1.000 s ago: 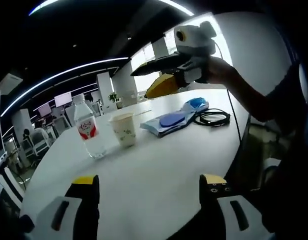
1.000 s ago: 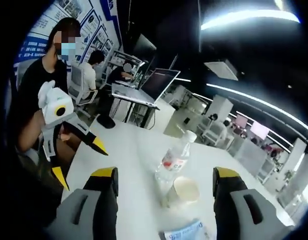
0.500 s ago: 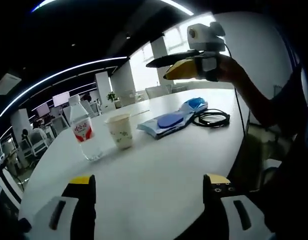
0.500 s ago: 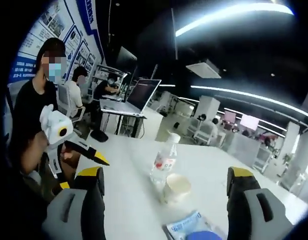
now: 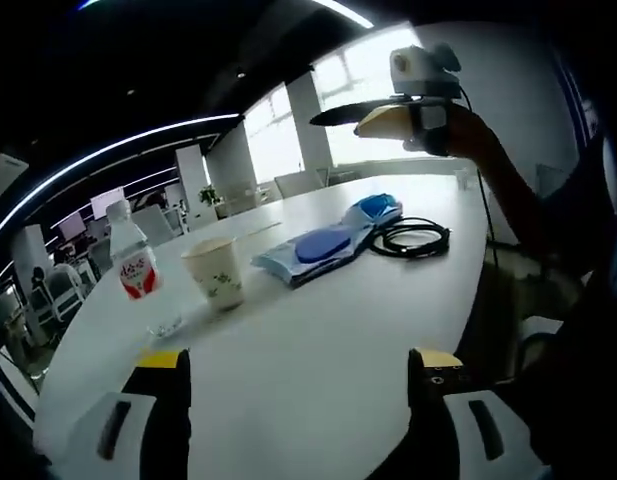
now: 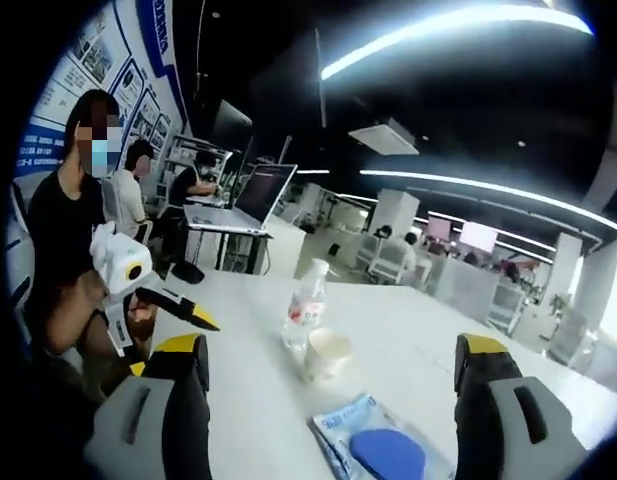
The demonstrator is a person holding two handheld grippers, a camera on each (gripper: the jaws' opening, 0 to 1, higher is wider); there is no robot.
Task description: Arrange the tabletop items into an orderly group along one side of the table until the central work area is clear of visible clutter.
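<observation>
Both the left gripper and the right gripper gape wide, holding nothing above the desk. Near its far edge stand a water bottle and paper cup side by side.

Right gripper raised, swung right; blue pouch now beneath it.

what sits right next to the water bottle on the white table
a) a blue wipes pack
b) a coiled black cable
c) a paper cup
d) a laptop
c) In the left gripper view the paper cup stands just beside the water bottle on the table, while the blue pack and the black cable lie farther along.
</observation>
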